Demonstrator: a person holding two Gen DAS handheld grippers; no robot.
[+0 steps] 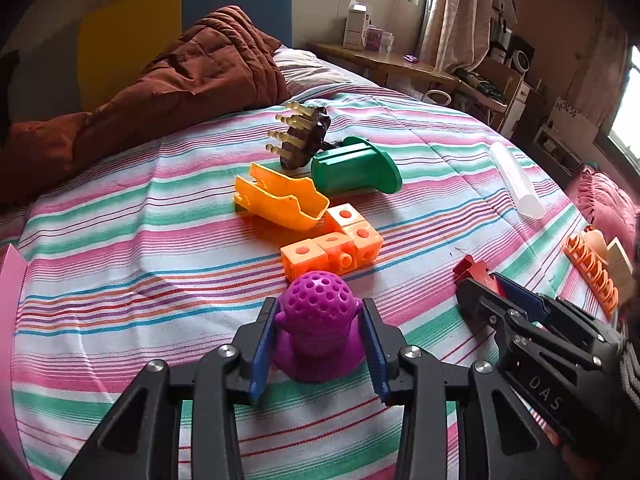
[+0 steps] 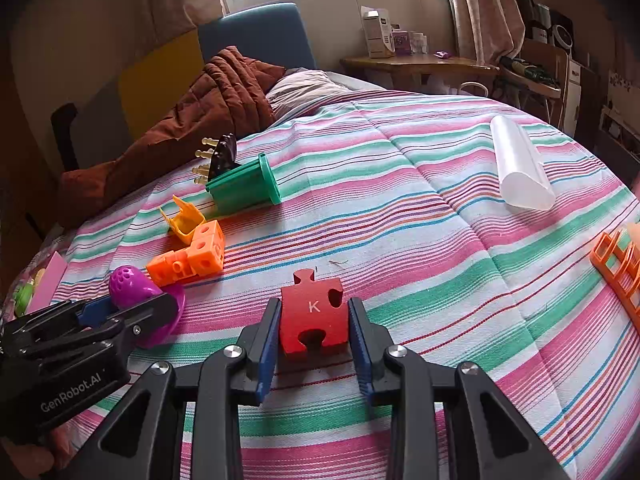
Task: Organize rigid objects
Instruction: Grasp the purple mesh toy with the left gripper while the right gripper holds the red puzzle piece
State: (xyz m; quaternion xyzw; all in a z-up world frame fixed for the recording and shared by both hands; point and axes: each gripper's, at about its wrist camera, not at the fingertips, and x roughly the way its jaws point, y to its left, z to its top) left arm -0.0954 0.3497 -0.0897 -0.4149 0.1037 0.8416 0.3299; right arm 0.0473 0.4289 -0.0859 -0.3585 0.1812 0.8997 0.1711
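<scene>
A purple perforated dome toy (image 1: 316, 320) stands on the striped bedspread (image 1: 140, 248). My left gripper (image 1: 319, 305) is shut on it, one blue pad against each side. From the right wrist view the same gripper (image 2: 136, 300) and purple toy (image 2: 128, 282) sit at the lower left. A red puzzle piece marked K (image 2: 312, 320) rests flat on the bedspread, and my right gripper (image 2: 315, 304) is shut on its two sides. In the left wrist view the right gripper (image 1: 482, 280) is at the right, with the red piece (image 1: 470, 266) showing at its tips.
Beyond the purple toy lie joined orange cubes (image 1: 332, 246), a yellow-orange scoop (image 1: 280, 200), a green cup on its side (image 1: 352, 168) and a dark pronged brush (image 1: 304, 136). A clear tube (image 1: 516, 180) and an orange rack (image 1: 592, 272) lie to the right. A brown quilt (image 1: 180, 76) is heaped at the back left.
</scene>
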